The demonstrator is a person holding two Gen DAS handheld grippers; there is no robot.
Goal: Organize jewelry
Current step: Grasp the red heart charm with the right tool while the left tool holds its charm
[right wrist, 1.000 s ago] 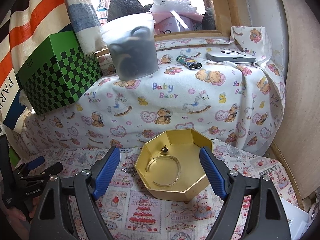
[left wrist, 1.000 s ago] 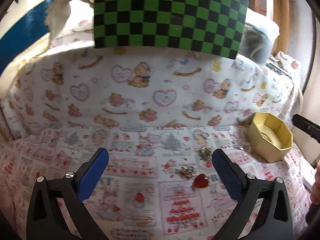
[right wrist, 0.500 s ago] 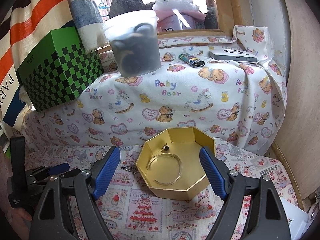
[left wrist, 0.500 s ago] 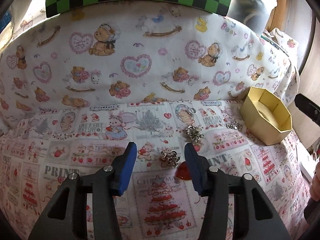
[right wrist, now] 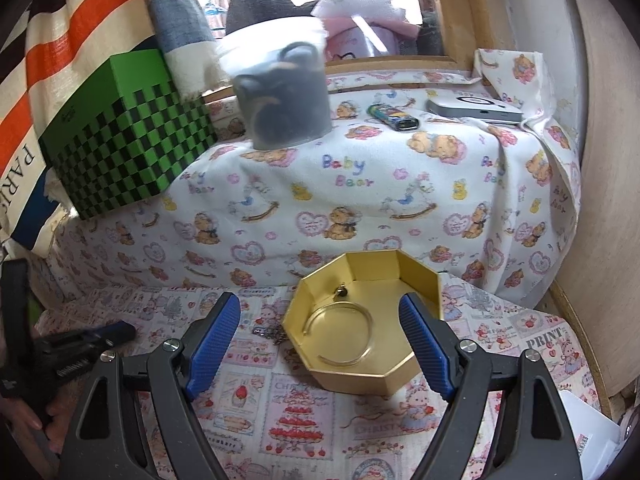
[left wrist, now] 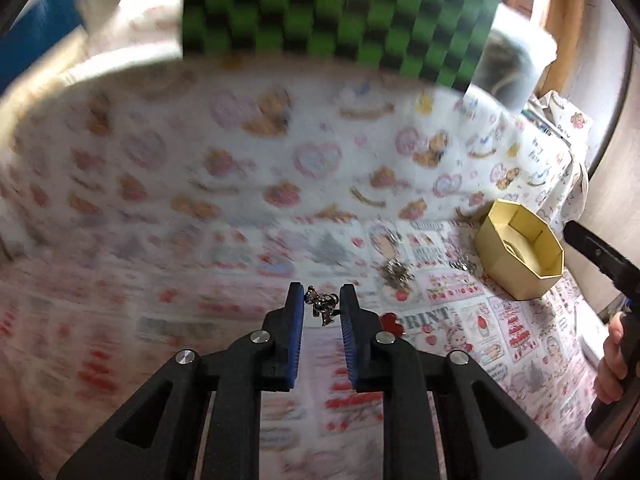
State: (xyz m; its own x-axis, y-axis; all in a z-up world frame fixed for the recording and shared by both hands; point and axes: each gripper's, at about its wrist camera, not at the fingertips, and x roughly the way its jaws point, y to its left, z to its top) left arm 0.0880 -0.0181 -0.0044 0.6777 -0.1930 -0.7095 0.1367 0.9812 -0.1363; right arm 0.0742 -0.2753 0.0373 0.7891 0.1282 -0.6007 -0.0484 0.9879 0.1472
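My left gripper [left wrist: 321, 298] is shut on a small silver charm [left wrist: 323, 307] and holds it between its blue pads, lifted off the printed cloth. A red heart pendant [left wrist: 391, 323] lies just right of it, and more silver pieces [left wrist: 396, 271] lie further right. The gold octagonal box [right wrist: 362, 330] holds a thin gold bangle [right wrist: 340, 338] and a small bead; it also shows in the left wrist view [left wrist: 520, 254]. My right gripper [right wrist: 320, 334] is open and empty, its fingers on either side of the box front.
A green checkered box [right wrist: 124, 136] and a translucent tub [right wrist: 282, 100] stand on the raised cloth-covered ledge behind. A lighter [right wrist: 394, 116] and a flat white device [right wrist: 474, 110] lie on that ledge. A wooden wall [right wrist: 600, 200] closes the right side. A silver chain [right wrist: 270, 332] lies left of the box.
My left gripper has closed on the silver charm and lifted it, with the view tilting up. My right gripper has stayed open over the gold box.
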